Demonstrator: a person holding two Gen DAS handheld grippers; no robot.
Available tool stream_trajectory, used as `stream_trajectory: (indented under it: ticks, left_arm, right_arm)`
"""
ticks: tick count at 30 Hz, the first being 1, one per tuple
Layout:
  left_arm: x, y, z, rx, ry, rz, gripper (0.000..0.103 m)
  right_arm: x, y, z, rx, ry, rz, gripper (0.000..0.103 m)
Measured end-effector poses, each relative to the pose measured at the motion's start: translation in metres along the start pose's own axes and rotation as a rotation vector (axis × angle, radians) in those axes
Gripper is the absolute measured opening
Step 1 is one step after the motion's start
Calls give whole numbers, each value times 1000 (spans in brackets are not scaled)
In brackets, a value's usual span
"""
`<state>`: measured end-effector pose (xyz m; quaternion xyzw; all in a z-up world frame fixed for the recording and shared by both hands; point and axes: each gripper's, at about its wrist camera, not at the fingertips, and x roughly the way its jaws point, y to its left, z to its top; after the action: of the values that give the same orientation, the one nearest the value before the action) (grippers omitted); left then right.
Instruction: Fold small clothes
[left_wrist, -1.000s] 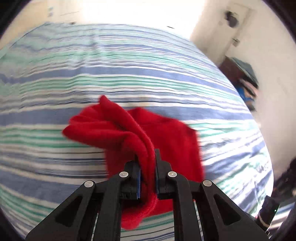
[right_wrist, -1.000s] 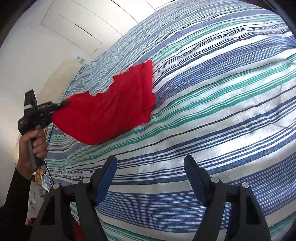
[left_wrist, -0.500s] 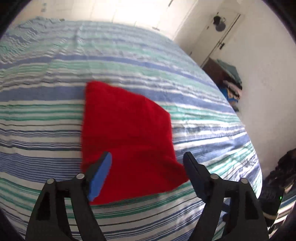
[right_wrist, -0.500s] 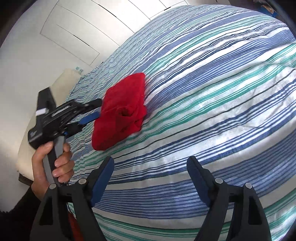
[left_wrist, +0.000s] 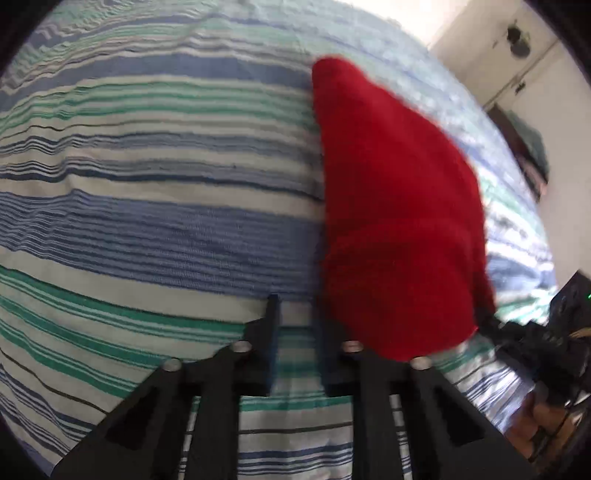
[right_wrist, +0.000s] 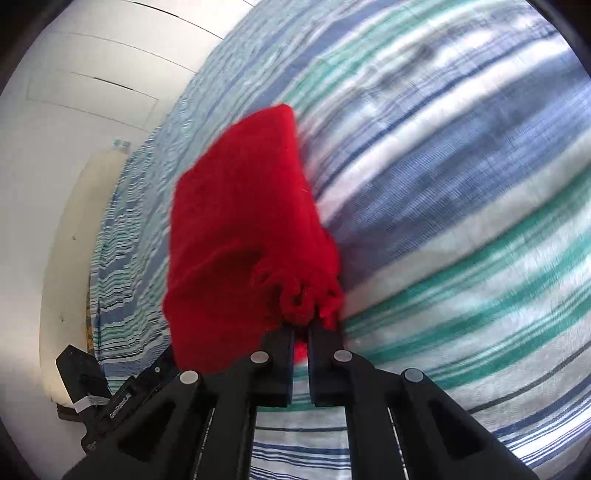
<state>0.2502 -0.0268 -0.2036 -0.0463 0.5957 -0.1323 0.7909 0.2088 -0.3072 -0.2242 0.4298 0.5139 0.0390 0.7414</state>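
- Pinching the red cloth's (right_wrist: 243, 236) bunched near edge, the right claw (right_wrist: 301, 332) hides the seized part (blurred).
- Left claw (left_wrist: 295, 317) is nearly pressed together on nothing, beside the cloth on the striped bed (left_wrist: 147, 221).

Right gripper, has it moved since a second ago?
Yes. The right gripper crossed the striped bedspread to the red knitted cloth and shut on its bunched edge.

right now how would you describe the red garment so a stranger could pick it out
A blue, green and white striped bedspread fills both views. On it is one small folded red garment, its bunched near edge pinched in the right tool. It is the only plain red thing against the stripes.
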Motion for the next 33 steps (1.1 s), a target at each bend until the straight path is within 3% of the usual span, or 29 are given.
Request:
stream_trajectory:
  ticks: [2, 4, 5, 6, 9, 12, 13, 14, 15, 17, 18, 20, 22, 23, 25, 26, 28, 29, 30, 32, 33]
  left_arm:
    - [-1, -6, -9, 89, -5, 20, 7]
    - [-12, -6, -14, 117, -3, 28, 13]
    - [-22, -4, -15, 107, -8, 17, 21]
    - [-39, 0, -15, 91, -45, -5, 30]
    - [-85, 0, -5, 52, -227, -55, 48]
    - [-96, -23, 17, 87, -321, -144, 47]
    - [-89, -36, 21, 125, -320, -162, 44]
    - [-81, -47, 24, 153, -316, -167, 31]
    - [-69, -56, 28, 182, -297, -173, 21]
    - [-29, -67, 29, 198, -178, -150, 7]
    - [-7, -67, 23, 193, -100, -128, 6]
    - [8, -62, 6, 191, -71, -114, 6]
    - [1, -63, -3, 205, -90, -110, 6]
    - [-4, -62, -4, 200, -84, -110, 6]
    - [-21, -60, -7, 179, -79, -105, 6]
    - [-34, -57, -10, 162, -93, -109, 11]
    - [-58, -45, -16, 121, -162, -114, 44]
    - [-68, -35, -19, 92, -202, -103, 74]
    - [-76, -24, -21, 52, -251, -95, 86]
    - [-78, -5, -23, -11, -294, -116, 86]
    - [-67, 2, -19, -36, -254, -130, 86]
  right_arm:
    - [1, -11, -4, 10, 19, 15, 5]
    - [-8, -11, -3, -26, 27, 0, 25]
    - [-14, -9, -1, -48, 38, 7, 40]
    - [-23, -7, 3, -76, 44, 8, 51]
    - [-61, 15, 25, -241, -25, -59, 53]
    - [-77, 52, 65, -394, -97, -68, 53]
    - [-74, 66, 79, -425, -92, -35, 53]
    - [-64, 79, 94, -446, -63, 16, 53]
    - [-48, 92, 107, -455, -19, 65, 53]
    - [-11, 109, 127, -444, 51, 113, 52]
    - [7, 113, 134, -421, 85, 129, 51]
    - [44, 111, 144, -391, 111, 65, 51]
    - [71, 98, 150, -394, 97, -116, 51]
    - [78, 90, 152, -382, 90, -164, 43]
    - [72, 82, 157, -353, 48, -145, 42]
    - [62, 83, 158, -347, 11, -139, 43]
    - [35, 83, 157, -334, -47, -89, 45]
    - [20, 80, 156, -326, -63, -51, 57]
    - [5, 76, 155, -323, -73, -22, 70]
    - [-13, 66, 151, -318, -60, 28, 78]
    - [-16, 57, 149, -302, -23, 52, 78]
